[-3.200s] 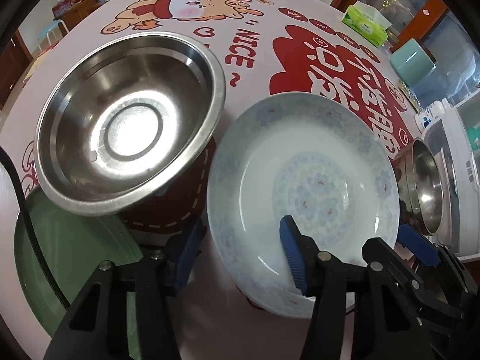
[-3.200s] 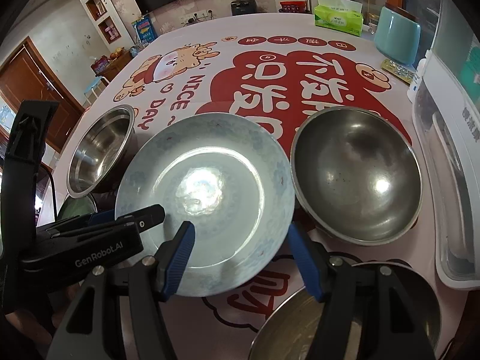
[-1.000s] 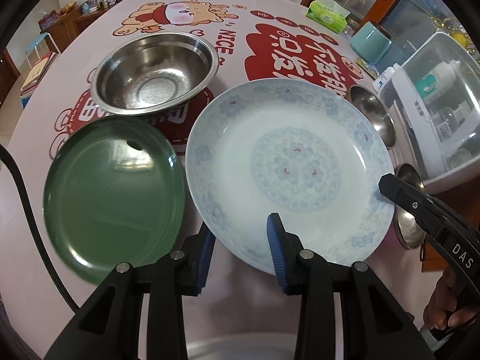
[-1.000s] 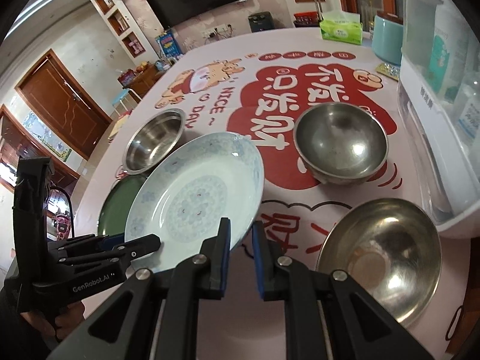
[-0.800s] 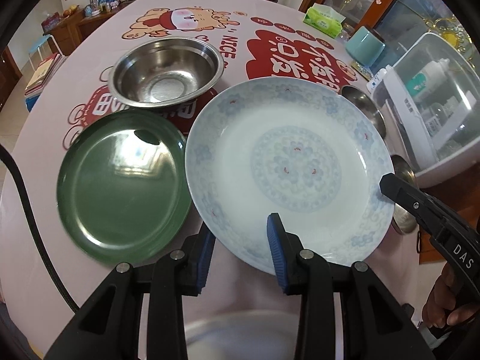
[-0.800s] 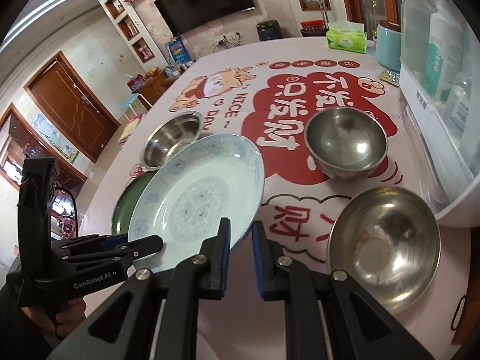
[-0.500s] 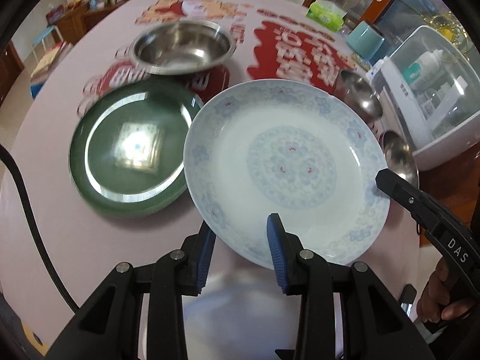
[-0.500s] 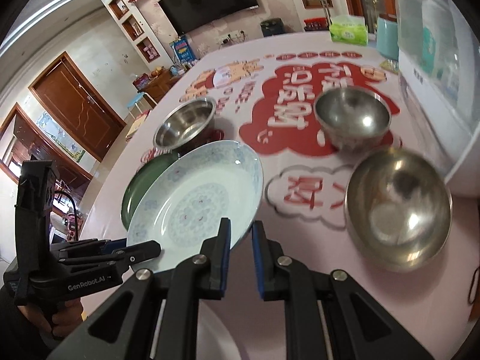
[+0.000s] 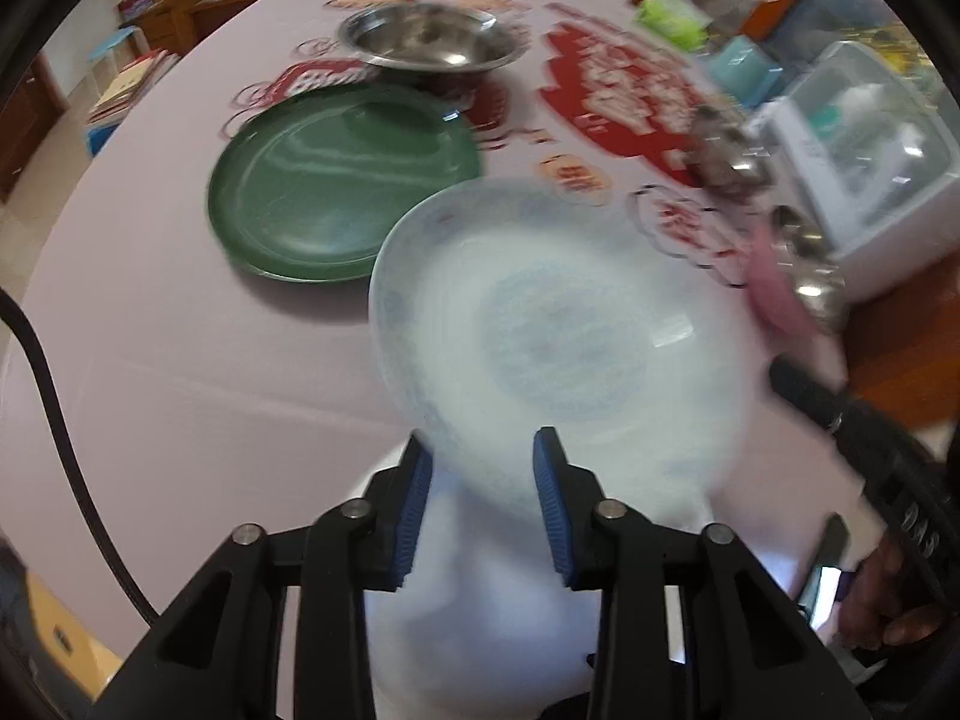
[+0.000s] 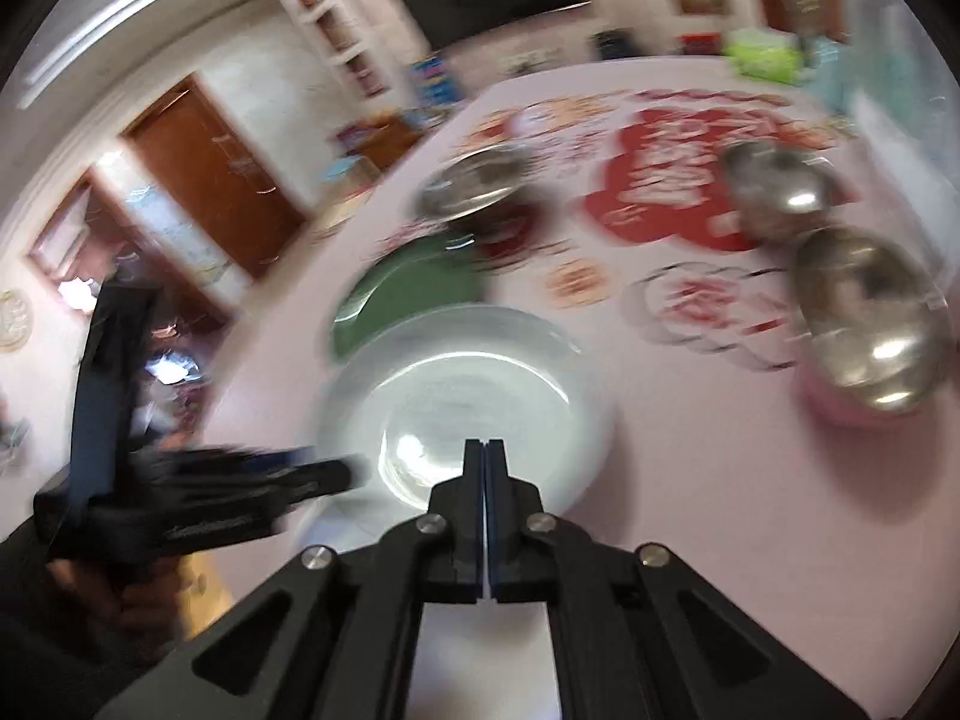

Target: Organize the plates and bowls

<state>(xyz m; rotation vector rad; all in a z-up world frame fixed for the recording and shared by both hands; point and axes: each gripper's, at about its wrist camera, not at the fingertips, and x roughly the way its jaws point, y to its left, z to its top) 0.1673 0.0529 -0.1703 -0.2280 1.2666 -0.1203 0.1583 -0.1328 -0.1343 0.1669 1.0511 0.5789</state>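
1. The white plate (image 9: 558,330) with the faint blue pattern lies near the front of the worktop (image 9: 180,360), just this side of the green plate (image 9: 336,180). In the left wrist view its far rim overlaps the green plate's near edge.
2. The left gripper (image 9: 480,468) has the white plate's near rim between its blue pads. The rim covers the tip of the left-hand pad, and the other pad lies on the plate's upper face. Its jaws have just drawn in a little and are grasping the plate.
3. The right gripper (image 10: 483,444) has its jaws clenched, pad against pad with no gap showing. Its tip lies over the near part of the plate in its own view. The blur hides whether it touches the rim.
4. Both views are smeared by motion, so I cannot tell whether the plate rests on the worktop or hangs just above it.
5. A wide steel basin (image 9: 429,39) sits beyond the green plate, close to its far rim.
6. Two steel bowls (image 10: 780,186) (image 10: 870,324) stand side by side on the right of the printed cloth, well apart from the white plate.
7. A pale white shape (image 9: 480,600) shows beneath the left gripper's fingers at the worktop's near edge. What it is cannot be made out.
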